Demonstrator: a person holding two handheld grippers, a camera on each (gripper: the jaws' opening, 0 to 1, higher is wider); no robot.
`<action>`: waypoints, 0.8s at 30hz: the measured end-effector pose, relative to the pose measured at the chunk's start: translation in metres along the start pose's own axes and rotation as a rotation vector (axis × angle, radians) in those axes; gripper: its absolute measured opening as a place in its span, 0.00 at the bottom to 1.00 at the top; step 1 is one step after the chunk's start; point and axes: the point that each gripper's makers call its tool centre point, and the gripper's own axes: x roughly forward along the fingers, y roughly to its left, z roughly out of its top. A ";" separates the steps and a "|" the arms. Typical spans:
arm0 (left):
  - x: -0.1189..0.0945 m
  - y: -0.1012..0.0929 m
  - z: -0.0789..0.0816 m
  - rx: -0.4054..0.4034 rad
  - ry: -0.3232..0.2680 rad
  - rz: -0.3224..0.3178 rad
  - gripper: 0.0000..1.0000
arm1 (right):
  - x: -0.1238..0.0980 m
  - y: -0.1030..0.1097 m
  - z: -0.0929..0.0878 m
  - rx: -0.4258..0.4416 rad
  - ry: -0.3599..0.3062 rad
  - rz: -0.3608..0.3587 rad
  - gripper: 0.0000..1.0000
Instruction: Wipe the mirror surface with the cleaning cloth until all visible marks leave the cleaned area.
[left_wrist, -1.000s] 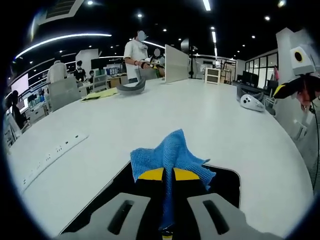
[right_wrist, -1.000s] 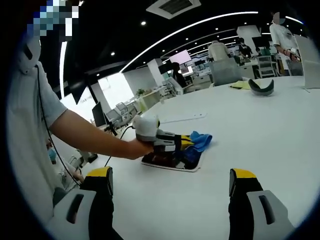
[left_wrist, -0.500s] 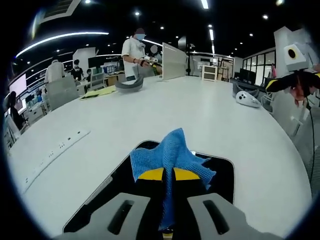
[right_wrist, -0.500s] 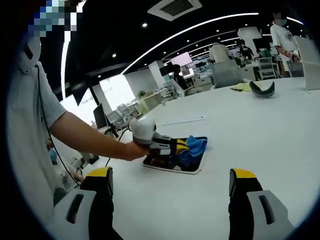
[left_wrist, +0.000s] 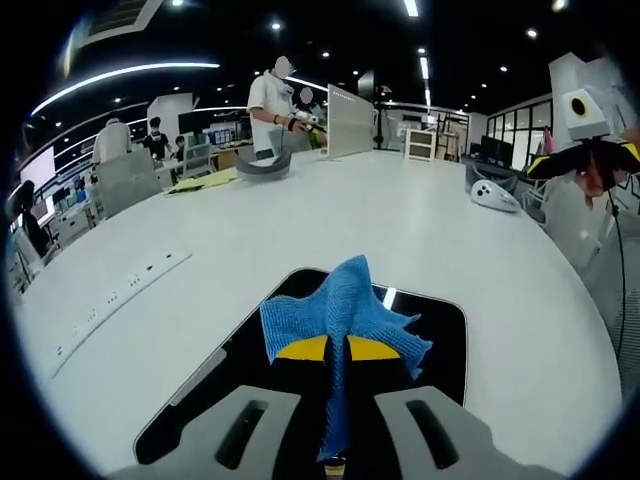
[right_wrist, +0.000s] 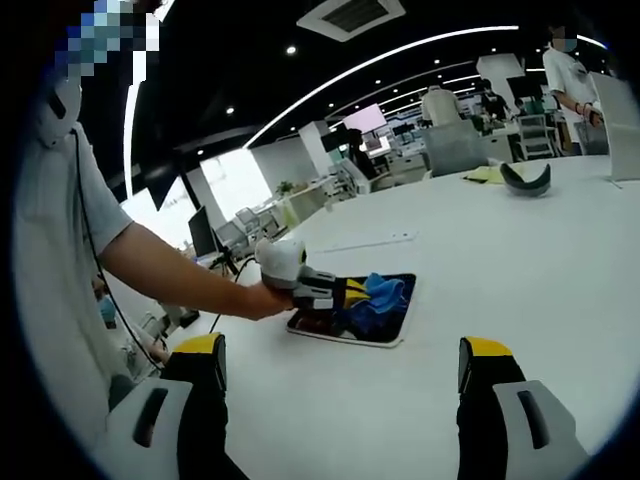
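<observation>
A dark rectangular mirror (left_wrist: 430, 330) lies flat on the white table (left_wrist: 300, 220). My left gripper (left_wrist: 337, 352) is shut on a blue cleaning cloth (left_wrist: 345, 305), which rests on the mirror's near half. In the right gripper view the mirror (right_wrist: 398, 324) lies ahead, with the left gripper (right_wrist: 352, 296) and the blue cloth (right_wrist: 380, 300) over it, held by a person's hand (right_wrist: 262, 298). My right gripper (right_wrist: 340, 375) stands open above the table, well short of the mirror, with nothing between its yellow-tipped fingers (right_wrist: 485, 352).
A white power strip (left_wrist: 110, 300) lies to the left on the table. A grey curved object (left_wrist: 262, 168) and yellow cloth (left_wrist: 205, 180) sit at the far end, near a standing person (left_wrist: 272, 110). A white device (left_wrist: 490, 195) lies far right.
The left gripper has drawn the cloth back along the mirror toward the person, so more dark glass shows beyond the cloth. The right gripper has stayed still.
</observation>
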 end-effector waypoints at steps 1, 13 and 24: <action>0.000 0.000 0.000 -0.001 0.001 0.001 0.03 | 0.000 0.000 0.000 0.002 -0.001 -0.001 0.96; -0.010 0.004 -0.005 -0.008 0.004 0.016 0.03 | 0.000 0.002 0.005 -0.010 -0.006 -0.002 0.97; -0.019 0.008 -0.011 -0.010 0.008 0.023 0.03 | 0.003 0.003 0.011 -0.023 -0.014 0.006 0.97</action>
